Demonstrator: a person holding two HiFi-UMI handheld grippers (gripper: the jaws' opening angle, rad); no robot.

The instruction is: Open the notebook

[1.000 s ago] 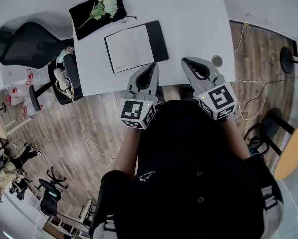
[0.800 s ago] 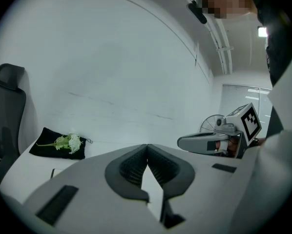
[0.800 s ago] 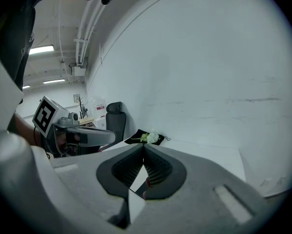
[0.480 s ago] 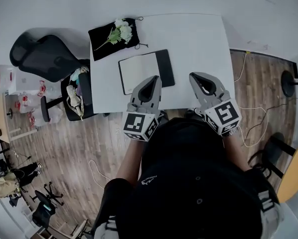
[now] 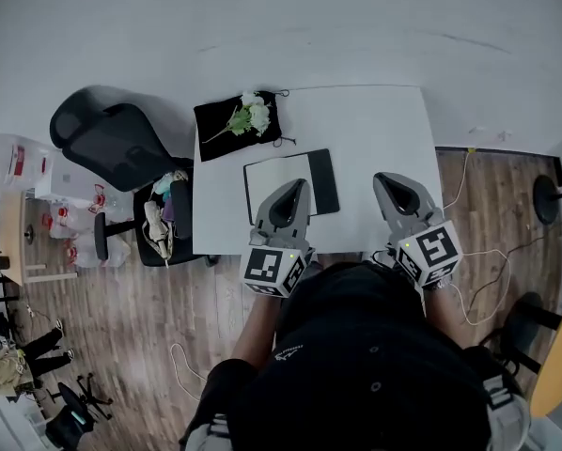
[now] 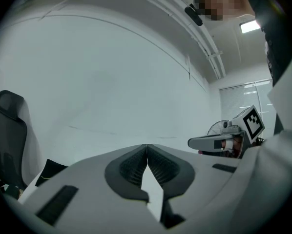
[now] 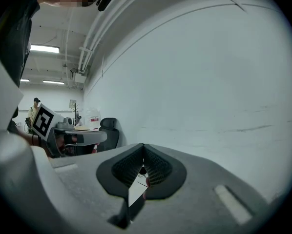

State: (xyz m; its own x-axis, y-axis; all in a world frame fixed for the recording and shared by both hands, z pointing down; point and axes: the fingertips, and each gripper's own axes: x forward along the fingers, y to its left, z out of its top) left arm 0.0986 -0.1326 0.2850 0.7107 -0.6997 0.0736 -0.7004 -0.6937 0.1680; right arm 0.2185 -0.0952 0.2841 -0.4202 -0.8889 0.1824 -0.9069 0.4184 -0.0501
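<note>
**Notebook lies open; both grippers closed and held clear**

We see the notebook [image 5: 279, 182] flat on the white table [image 5: 375, 130], near its front left part. A pale page faces up and the black cover is spread out to the right, so we judge the opening done, or nearly so. The left gripper [image 5: 297, 188] has its jaws pressed together with nothing between them. The right gripper [image 5: 386, 179] is likewise closed and empty. Both gripper views look out at the plain wall, not down at the table, so we take both tools to be lifted off the surface (how high, we cannot tell).

What could go wrong from here:
- A loose leaf or the cover could fall back if the spine is stiff, since nothing presses on it.
- In the head view the left gripper overlaps the notebook's near edge. If it dropped with closed jaws, it could push the book toward the black cloth [image 5: 220, 130] and the white flowers [image 5: 253, 115] behind it.
- Closed jaws cannot pinch a page, so they would have to part first.

We can read no writing. The marker cube [image 5: 274, 270] on each gripper carries only black-and-white square patterns. A small pale logo on the person's dark top is too small to make out.
</note>
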